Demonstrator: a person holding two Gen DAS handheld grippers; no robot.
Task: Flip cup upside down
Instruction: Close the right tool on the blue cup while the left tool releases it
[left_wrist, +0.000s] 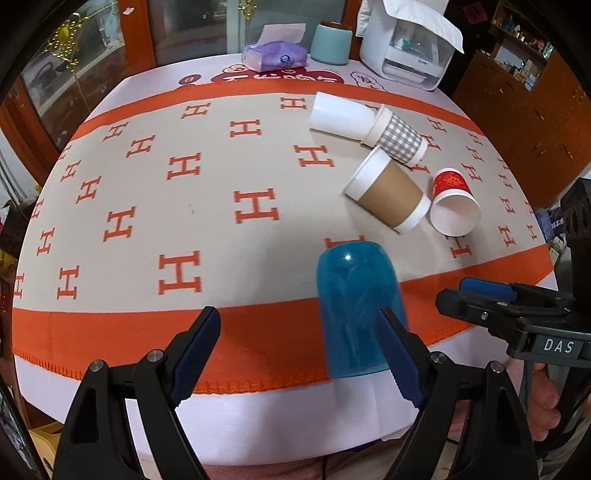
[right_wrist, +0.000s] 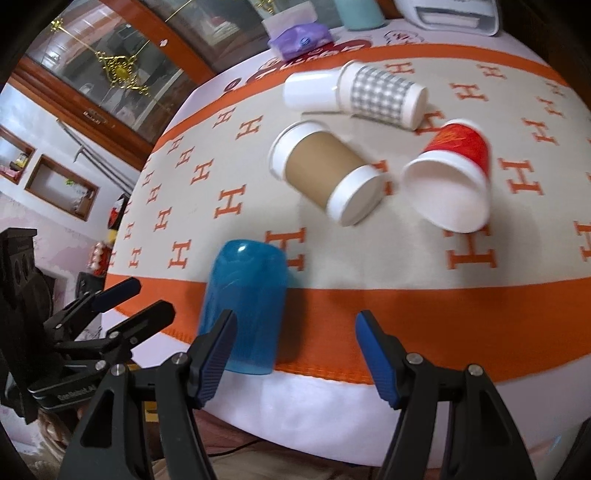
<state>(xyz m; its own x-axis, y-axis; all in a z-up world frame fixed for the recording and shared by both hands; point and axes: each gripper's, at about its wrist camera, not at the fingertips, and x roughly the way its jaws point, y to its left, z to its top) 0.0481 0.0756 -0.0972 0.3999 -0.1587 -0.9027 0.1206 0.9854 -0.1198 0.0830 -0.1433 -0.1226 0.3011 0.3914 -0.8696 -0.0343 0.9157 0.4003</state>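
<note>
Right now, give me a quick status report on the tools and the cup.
Both tools open, holding nothing. Blue cup upside down on the cloth's orange border, by the left tool; right tool beside it. Four other cups on their sides behind.

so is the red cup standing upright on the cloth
No, the red cup lies on its side on the cloth, its white open mouth facing the right wrist camera.
</note>
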